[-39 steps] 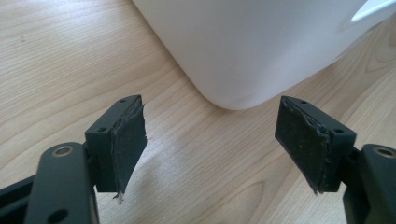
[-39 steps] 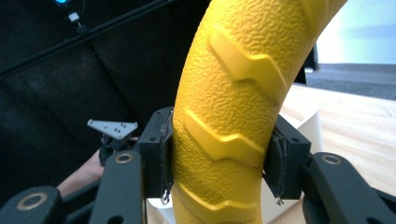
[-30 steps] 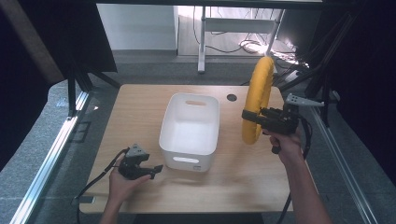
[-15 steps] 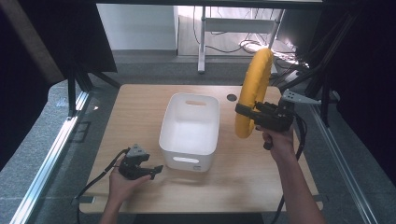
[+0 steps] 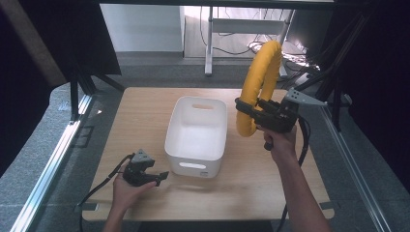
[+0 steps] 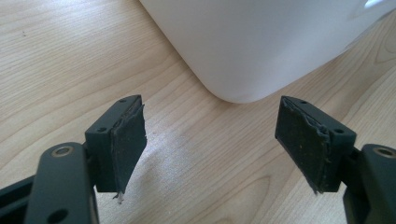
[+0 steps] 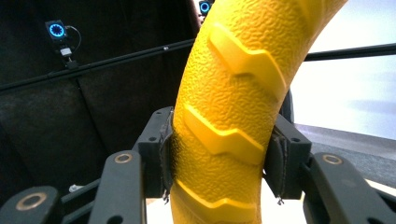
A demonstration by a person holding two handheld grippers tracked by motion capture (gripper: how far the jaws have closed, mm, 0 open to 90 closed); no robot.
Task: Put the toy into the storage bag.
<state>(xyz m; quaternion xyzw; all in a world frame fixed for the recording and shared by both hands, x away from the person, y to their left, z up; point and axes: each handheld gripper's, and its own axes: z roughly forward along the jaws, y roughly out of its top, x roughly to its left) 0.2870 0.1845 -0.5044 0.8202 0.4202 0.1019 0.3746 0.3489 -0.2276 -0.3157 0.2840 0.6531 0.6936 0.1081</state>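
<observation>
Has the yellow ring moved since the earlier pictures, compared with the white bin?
Yes. The yellow ring, clamped in the right gripper, has moved left toward the white bin and slightly higher; the bin has stayed put.

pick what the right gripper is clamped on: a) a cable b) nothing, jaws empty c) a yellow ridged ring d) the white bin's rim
c: the right gripper has both pads pressed against the yellow ridged ring, held upright above the table beside the white bin.

No legible text or labels
</observation>
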